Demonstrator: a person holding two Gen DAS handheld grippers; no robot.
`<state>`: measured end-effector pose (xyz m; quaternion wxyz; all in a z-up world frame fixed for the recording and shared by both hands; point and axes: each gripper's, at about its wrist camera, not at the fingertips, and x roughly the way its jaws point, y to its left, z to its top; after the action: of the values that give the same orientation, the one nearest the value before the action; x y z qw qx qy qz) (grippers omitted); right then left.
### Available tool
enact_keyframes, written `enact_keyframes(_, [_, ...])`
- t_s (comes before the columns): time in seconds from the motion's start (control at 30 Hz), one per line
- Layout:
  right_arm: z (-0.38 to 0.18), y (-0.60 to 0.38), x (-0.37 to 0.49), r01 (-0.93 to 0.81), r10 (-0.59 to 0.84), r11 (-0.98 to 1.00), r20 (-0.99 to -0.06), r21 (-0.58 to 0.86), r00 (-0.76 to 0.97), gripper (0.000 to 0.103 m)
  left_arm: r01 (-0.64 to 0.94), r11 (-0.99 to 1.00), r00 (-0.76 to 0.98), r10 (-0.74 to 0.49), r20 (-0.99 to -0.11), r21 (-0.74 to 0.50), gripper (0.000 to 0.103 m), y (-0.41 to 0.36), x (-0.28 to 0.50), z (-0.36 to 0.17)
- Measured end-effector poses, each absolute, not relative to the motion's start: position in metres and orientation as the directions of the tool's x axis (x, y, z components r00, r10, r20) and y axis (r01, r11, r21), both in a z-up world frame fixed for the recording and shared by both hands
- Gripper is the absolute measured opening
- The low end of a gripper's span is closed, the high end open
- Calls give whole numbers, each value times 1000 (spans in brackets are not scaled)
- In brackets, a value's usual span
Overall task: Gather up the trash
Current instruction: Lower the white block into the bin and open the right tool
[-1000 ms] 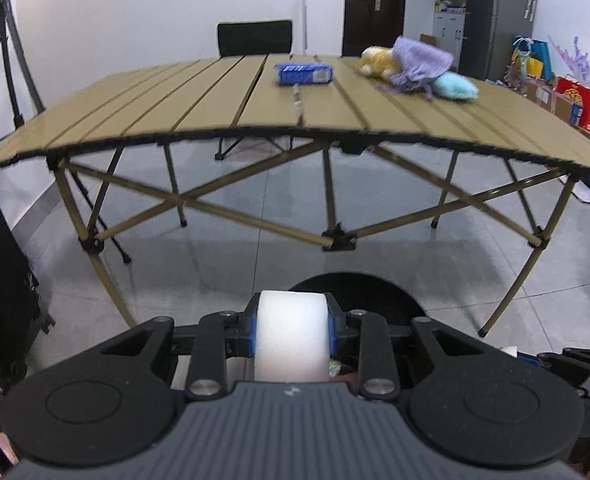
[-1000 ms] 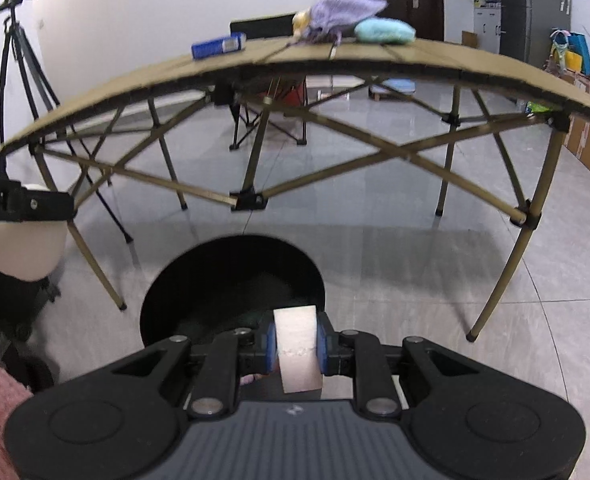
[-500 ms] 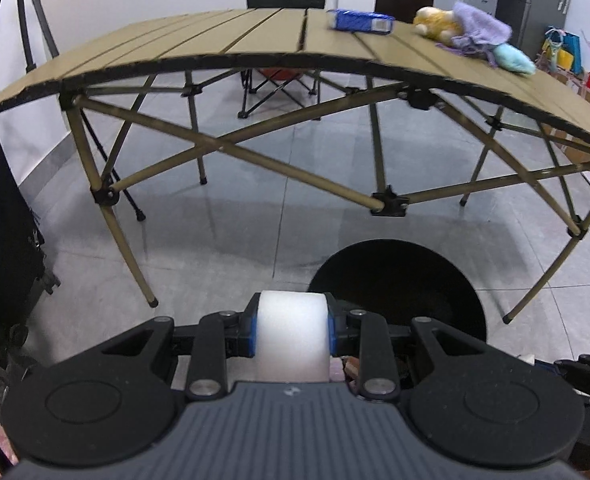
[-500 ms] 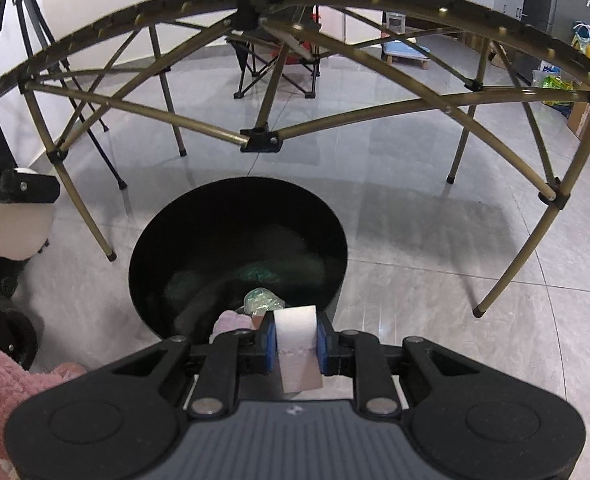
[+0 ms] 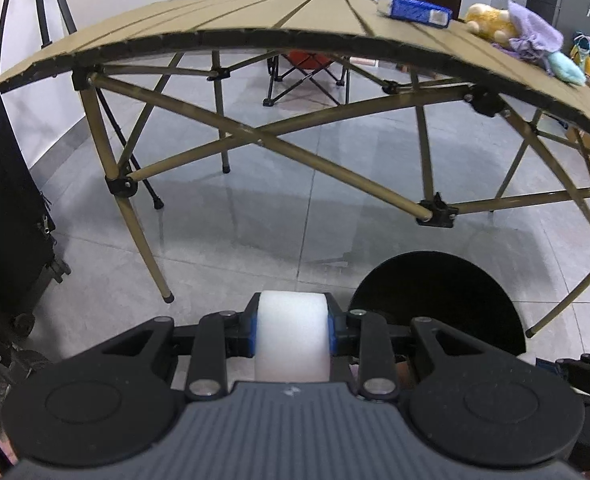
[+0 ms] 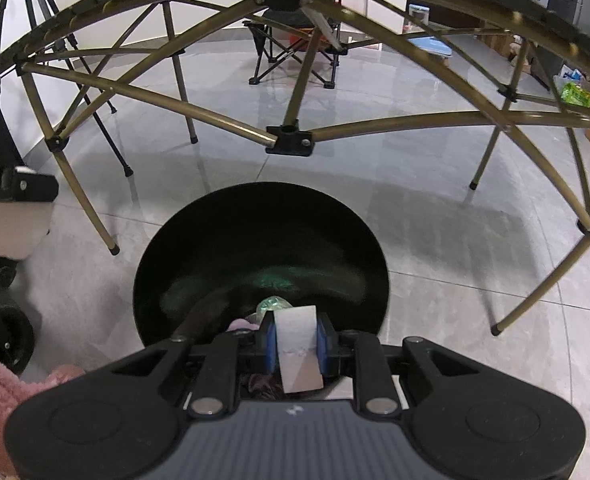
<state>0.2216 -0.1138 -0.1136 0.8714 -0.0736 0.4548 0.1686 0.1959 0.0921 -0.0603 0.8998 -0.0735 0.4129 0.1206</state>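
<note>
**Two pieces being carried to the bin**

A white foam roll is being clamped by the left gripper, the black bin at three o'clock. A paper strip is being pinched by the right gripper over litter already binned; neither is released yet.

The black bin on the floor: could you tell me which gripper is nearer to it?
Right. The right gripper hangs over the bin's near rim; the left gripper is off to its left, over bare floor.
</note>
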Motion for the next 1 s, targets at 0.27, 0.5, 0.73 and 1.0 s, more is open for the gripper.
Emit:
enact_keyframes(0.27, [-125,-92,246,-367,244,928,-837,55,490,19,-302,953,620,186,-762,-13,29,103,211,-67])
enact_keyframes(0.5, [-136,-72,262,-364,240,929,-850,62,468,19,-316,949,600,179,-780,-26,29,112,215,-79])
enact_keyframes(0.73, [-150,-66,274,-340,228,937,-870,75,437,19,-339,940,578,187,-794,-25,29,125,213,-89])
enact_keyframes(1.0, [-157,-75,283,-268,243,953,-880,139,408,103,-347,937,565,187,-804,-26,29,130,210,-93])
